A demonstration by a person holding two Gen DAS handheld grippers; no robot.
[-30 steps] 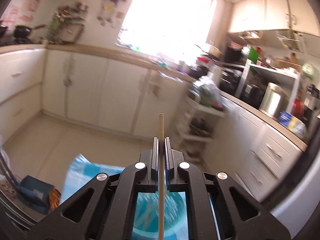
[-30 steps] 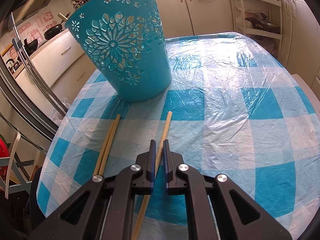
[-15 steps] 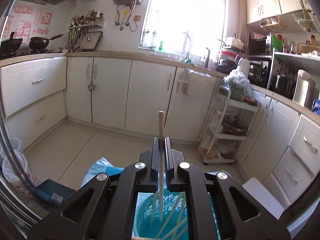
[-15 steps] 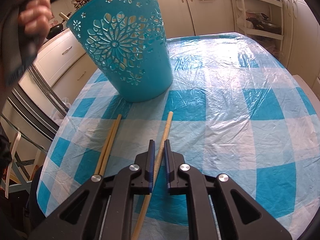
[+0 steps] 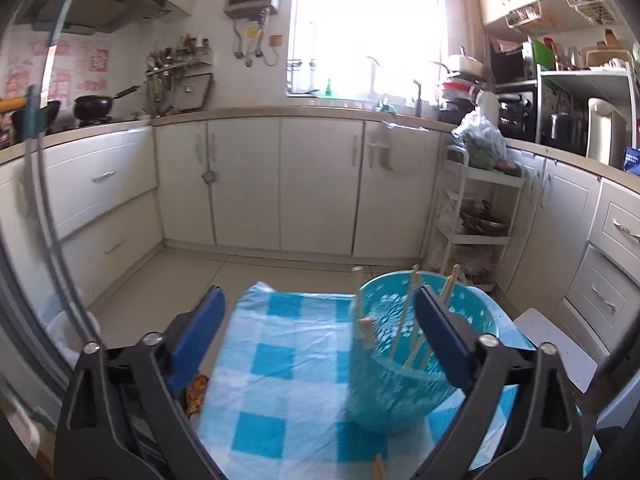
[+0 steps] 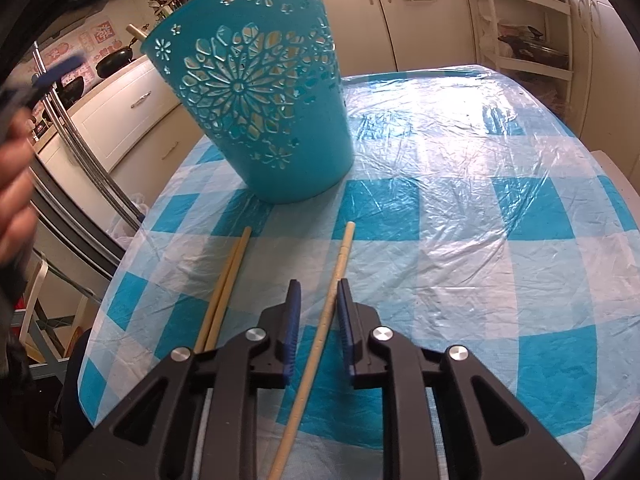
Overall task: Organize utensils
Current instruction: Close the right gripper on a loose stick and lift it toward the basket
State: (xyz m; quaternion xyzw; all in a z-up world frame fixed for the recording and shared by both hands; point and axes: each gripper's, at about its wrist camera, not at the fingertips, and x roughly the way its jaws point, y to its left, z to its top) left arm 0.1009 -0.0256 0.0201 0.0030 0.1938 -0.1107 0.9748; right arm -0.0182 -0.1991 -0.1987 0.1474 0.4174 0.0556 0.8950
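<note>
Now the right gripper (image 6: 318, 306) has just been opening its jaws astride a pale chopstick (image 6: 334, 280) lying lengthwise on the desk (image 6: 460, 240), pointing toward the basket (image 6: 260, 112); left gripper (image 5: 318, 312) gapes empty.

Single chopstick (image 6: 320, 332): near end cut off by the picture's bottom edge.
Chopstick pair (image 6: 224, 296): near ends hidden behind the right gripper's (image 6: 318, 300) body.
Basket (image 5: 394, 356): right wall hidden behind a blue pad (image 5: 438, 336); chopstick count inside unclear.
Hand (image 6: 14, 192): blurred, cut off at left edge.
Wall posters (image 5: 76, 68): too blurred to read.
</note>
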